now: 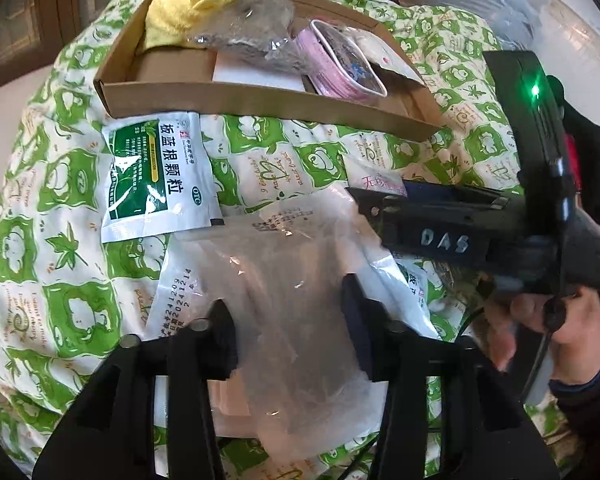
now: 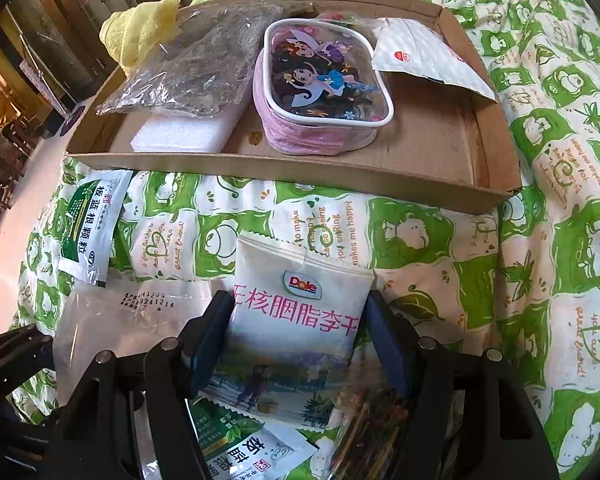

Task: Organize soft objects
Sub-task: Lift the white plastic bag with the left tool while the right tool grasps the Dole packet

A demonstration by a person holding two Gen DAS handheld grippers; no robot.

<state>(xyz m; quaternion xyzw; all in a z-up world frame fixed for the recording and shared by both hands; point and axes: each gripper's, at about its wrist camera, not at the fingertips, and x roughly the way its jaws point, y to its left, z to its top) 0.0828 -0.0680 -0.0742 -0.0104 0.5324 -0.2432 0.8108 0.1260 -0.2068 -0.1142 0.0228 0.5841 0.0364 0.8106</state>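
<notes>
Black right gripper (image 1: 364, 204) marked "DAS", green light; bare hand (image 1: 540, 320), dark sleeve

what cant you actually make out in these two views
- Left wrist view: contents of the clear bag between the jaws, blurred by glare.
- Right wrist view: whether the jaws pinch the Dole packet, and the lower sachet, cut off by the bottom edge.
- Both: what lies under the grey bag in the cardboard tray.

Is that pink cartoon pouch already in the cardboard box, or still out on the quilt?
In. The pink cartoon pouch sits on the floor of the cardboard box, inside its walls, beside a white foam block.
</notes>
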